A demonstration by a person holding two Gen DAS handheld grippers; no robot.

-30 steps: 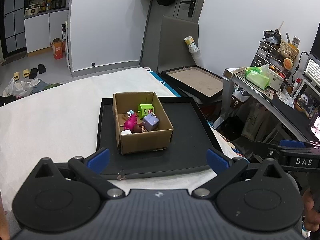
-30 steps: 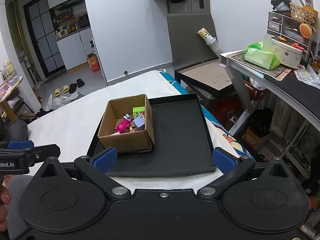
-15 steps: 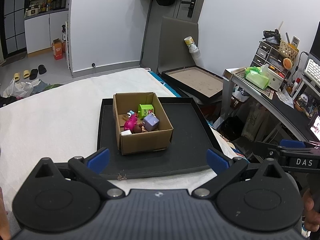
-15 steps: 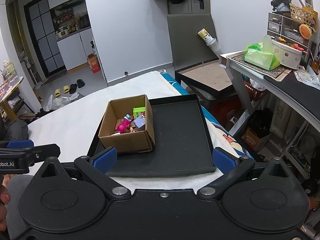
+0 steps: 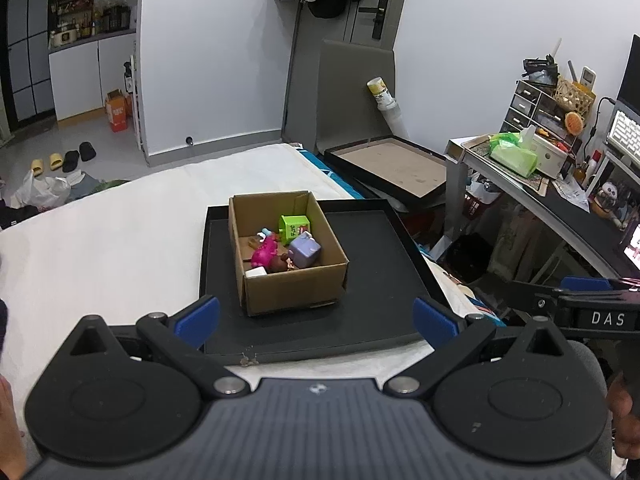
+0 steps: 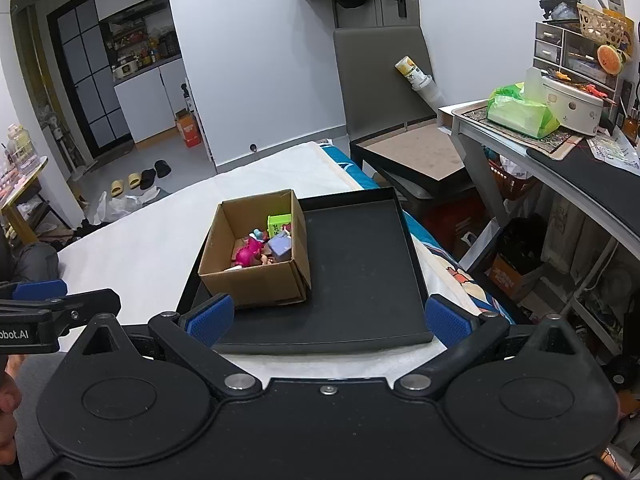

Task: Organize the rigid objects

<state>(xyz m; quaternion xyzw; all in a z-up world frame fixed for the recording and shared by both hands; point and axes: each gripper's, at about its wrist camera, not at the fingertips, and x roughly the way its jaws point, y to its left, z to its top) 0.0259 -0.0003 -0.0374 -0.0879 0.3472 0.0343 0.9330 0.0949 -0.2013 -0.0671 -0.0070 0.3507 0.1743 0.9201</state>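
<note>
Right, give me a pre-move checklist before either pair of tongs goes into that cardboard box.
1. Left tongs open and holding nothing: ok.
2. Right tongs open and holding nothing: ok.
3. Cardboard box upright, top open, resting on the black tray: ok.
4. Toys reachable from above: ok for the purple block, green block and pink figure.
5. Toys apart enough for a clean single grasp: not ok, they lie bunched together.
6. Bare tray floor to the right of the box for setting things down: ok.
</note>
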